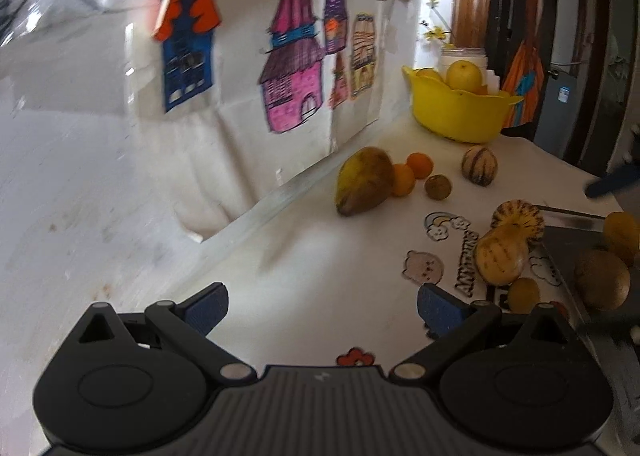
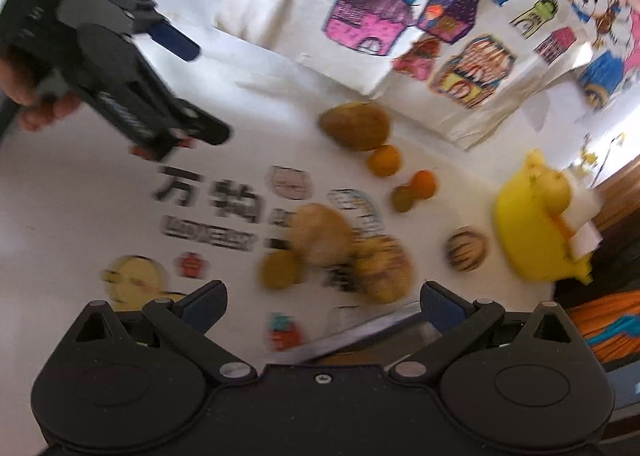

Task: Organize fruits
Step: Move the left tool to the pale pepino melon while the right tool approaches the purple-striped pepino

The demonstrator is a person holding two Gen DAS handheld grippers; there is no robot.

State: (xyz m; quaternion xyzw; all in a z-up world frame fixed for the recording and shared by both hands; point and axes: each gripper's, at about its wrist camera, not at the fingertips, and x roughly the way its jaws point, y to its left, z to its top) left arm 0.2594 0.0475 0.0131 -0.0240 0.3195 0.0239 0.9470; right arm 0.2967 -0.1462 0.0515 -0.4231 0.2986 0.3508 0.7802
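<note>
Fruit's mostly still loose on the table [image 1: 304,256], so we've barely started: a few pieces sit in the yellow bowl [image 1: 456,112], the mango [image 1: 362,180] and oranges [image 1: 412,172] wait outside, and both left gripper [image 1: 322,306] and right gripper [image 2: 322,302] gape empty.

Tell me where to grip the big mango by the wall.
Grip the big mango across its narrower tapered end, coming from above on the open table side; it lies on its side with two oranges close to its fat end, the wall behind.

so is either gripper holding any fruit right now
No, nothing is held. The left gripper and right gripper are both open and empty; the fruit lies on the table.
</note>
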